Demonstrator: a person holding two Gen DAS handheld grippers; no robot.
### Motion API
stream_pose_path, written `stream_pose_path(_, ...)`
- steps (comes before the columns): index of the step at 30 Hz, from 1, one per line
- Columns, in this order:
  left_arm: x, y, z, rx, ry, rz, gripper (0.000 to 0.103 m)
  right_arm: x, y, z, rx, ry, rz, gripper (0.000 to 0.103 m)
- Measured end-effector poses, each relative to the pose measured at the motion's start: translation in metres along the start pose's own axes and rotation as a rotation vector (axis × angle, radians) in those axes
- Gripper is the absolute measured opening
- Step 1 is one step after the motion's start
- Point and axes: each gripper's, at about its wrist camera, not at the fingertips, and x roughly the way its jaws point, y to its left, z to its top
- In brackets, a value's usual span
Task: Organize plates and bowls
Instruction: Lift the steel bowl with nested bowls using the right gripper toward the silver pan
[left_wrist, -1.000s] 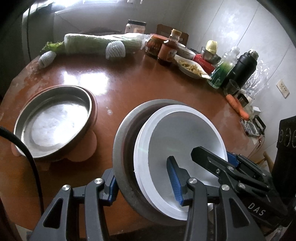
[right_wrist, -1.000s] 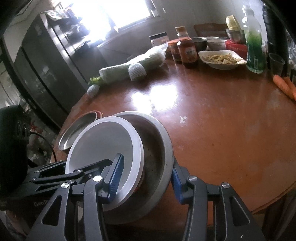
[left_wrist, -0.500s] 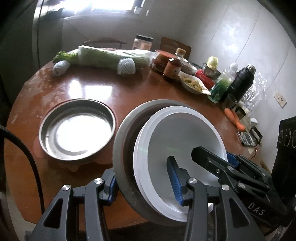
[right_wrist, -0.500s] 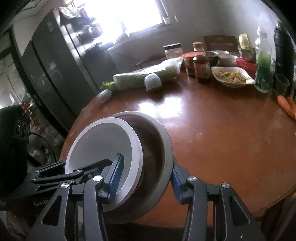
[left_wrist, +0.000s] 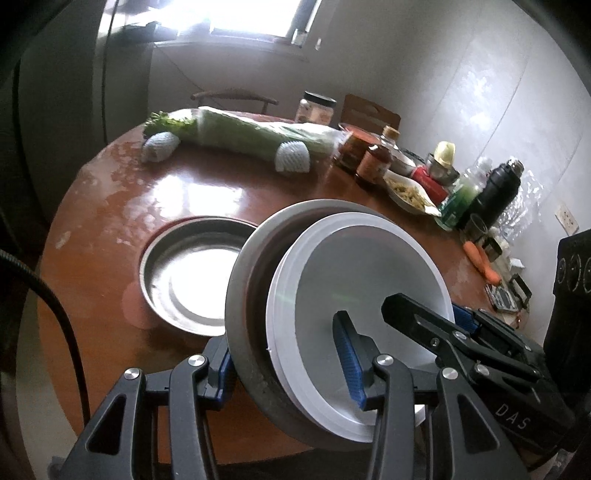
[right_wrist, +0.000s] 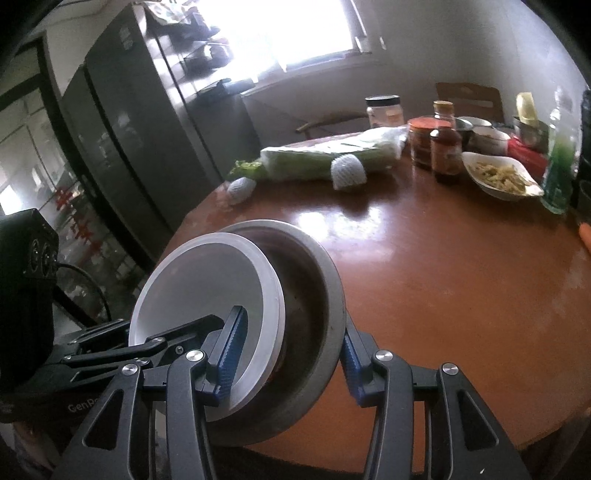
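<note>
**Two grippers hold a stack of dishes above the round surface**

Both grippers are clamped on the same stack, one from each side. The left gripper (left_wrist: 288, 365) has one blue pad behind the grey metal bowl (left_wrist: 251, 295) and the other pressed on the face of the white plate (left_wrist: 369, 280) nested inside it, so its jaws pinch the two together at the rim. The right gripper (right_wrist: 288, 358) does the same from the opposite edge: one pad lies on the white plate (right_wrist: 207, 288), the other sits against the outside of the metal bowl (right_wrist: 314, 295). Each gripper shows in the other's view, reaching in across the plate.

The stack is tilted, its open face turned up and toward the cameras, and it hangs clear of the brown round surface (left_wrist: 110, 229), over the near edge. Just beside it, on the surface, rests a shallow steel pan (left_wrist: 188, 280) sitting on a pinkish mat (left_wrist: 133, 310); the stack's rim overlaps the pan in the left wrist view, though I cannot tell whether they touch.

Farther back lies a long wrapped bundle of celery (left_wrist: 240, 136) with two foam-netted fruits (left_wrist: 293, 157) beside it. Along the far right stand sauce jars (left_wrist: 373, 162), a white dish of food (left_wrist: 410, 192), a green bottle (left_wrist: 458, 199), a black flask (left_wrist: 495, 192) and some carrots (left_wrist: 480, 258).
</note>
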Motion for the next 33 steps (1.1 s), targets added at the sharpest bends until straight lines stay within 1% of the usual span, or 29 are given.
stream_pose_path(15, 0.0, 0.04, 0.019, -0.037, -0.029, 0.028, 0.047, 0.035, 0.033, 0.021, -0.05, 0.01, 0.028, 0.05)
stream_pose_path(26, 0.001, 0.058, 0.039, -0.033, -0.046, 0.046, 0.047, 0.054, 0.047, 0.039, -0.065, 0.006, 0.043, 0.05)
stream_pose_path(33, 0.004, 0.071, 0.054, -0.039, -0.052, 0.062, 0.047, 0.066, 0.058, 0.055, -0.097, -0.001, 0.048, 0.05)
